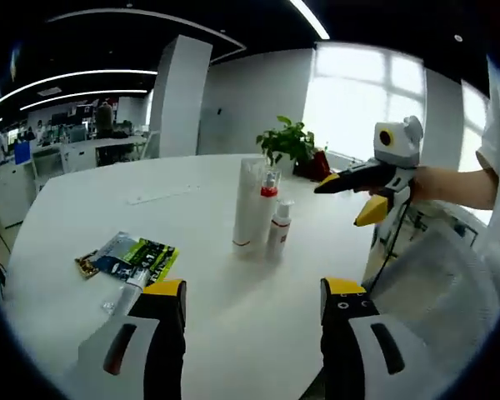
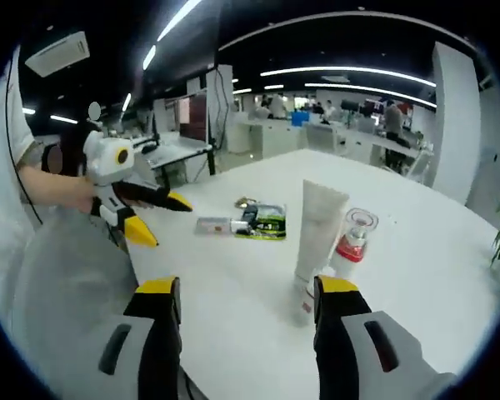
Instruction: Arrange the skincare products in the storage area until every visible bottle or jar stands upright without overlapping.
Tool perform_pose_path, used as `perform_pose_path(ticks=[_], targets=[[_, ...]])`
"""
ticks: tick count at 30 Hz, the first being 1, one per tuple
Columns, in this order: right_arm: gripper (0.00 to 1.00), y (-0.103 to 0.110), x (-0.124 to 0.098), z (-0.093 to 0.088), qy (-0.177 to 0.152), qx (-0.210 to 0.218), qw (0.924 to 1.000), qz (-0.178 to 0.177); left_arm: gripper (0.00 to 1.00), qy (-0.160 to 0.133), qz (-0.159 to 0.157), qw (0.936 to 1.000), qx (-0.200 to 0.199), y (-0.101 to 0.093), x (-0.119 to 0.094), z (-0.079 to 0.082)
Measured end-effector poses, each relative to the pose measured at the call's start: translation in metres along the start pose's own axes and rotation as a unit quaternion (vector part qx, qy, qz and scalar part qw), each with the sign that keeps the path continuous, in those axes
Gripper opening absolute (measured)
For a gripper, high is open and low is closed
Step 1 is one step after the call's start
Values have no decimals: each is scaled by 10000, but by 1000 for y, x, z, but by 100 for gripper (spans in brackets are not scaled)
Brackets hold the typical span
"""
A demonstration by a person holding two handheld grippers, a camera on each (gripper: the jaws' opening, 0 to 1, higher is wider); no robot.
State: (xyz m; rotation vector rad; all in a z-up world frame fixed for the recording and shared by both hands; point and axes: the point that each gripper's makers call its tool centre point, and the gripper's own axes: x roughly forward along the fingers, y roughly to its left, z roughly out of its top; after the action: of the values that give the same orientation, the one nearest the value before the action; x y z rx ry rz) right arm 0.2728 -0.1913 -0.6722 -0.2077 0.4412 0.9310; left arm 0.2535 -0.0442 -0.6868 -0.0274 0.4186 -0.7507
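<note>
A tall white tube (image 1: pixel 249 204) stands upright near the middle of the white table (image 1: pixel 108 208). Close beside it stand a bottle with a red collar and clear cap (image 1: pixel 270 187) and a small white bottle (image 1: pixel 280 229). My left gripper (image 1: pixel 252 292) is open and empty, short of this group. My right gripper (image 1: pixel 348 202) comes in from the right, open, level with the bottles. In the right gripper view the tube (image 2: pixel 321 227) and red-collared bottle (image 2: pixel 350 242) stand just beyond my open right gripper (image 2: pixel 248 292). The small bottle (image 2: pixel 306 300) is partly behind its right jaw. The left gripper (image 2: pixel 161 218) is open at the left.
A green and black flat packet (image 1: pixel 139 257) lies on the table with a small tube (image 1: pixel 125 293) lying flat next to it, also the packet (image 2: pixel 264 222) and tube (image 2: pixel 214 225). A potted plant (image 1: pixel 291 143) stands at the far edge. A person's arm (image 1: pixel 454 185) holds the right gripper.
</note>
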Motion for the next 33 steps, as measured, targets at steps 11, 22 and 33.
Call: perform_pose_path(ticks=[11, 22, 33], targets=[[75, 39, -6, 4, -259, 531, 9982, -16, 69, 25, 176, 9983, -562, 4, -46, -7], [83, 46, -16, -6, -243, 901, 9954, -216, 87, -142, 443, 9954, -837, 10, -78, -3], [100, 41, -20, -15, -103, 1118, 9928, -413, 99, -69, 607, 9952, -771, 12, -79, -6]])
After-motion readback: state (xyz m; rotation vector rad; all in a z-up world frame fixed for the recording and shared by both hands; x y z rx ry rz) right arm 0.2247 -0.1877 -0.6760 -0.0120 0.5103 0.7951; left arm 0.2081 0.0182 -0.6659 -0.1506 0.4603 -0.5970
